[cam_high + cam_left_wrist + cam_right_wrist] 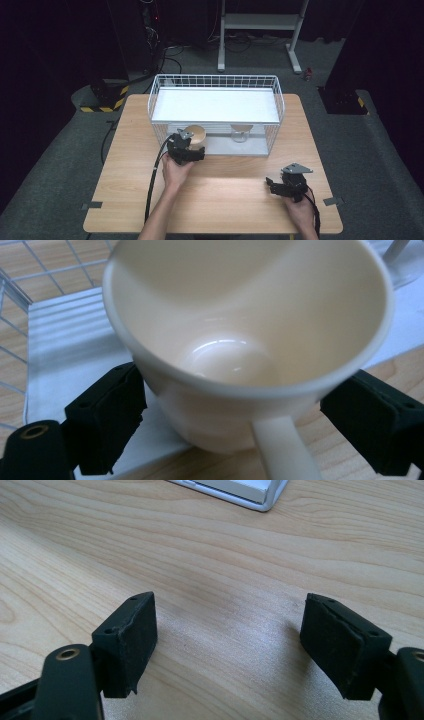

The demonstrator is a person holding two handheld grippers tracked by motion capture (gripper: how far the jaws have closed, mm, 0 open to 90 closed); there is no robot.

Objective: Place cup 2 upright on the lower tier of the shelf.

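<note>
Between the jaws of your left hand-held gripper (235, 425) a cream mug (250, 340) is sitting, its open mouth facing the camera and its handle pointing back toward the gripper body. Those jaws are standing on either side of the mug's lower wall; the left one is lying just against it, while the right one is standing a little apart, so the pads are not clamping it. Under the mug you are seeing the white floor of the wire basket (276, 95), right at its front edge where the wooden counter (225, 195) begins. From above, your left hand-held gripper (192, 150) is reaching into the basket's open front, with the mug (195, 135) just ahead of it and a clear glass (240, 133) farther to its right.

Your right hand-held gripper (227, 640) is resting low over bare counter, jaws apart and holding nothing, with the basket's corner well ahead of it.
</note>
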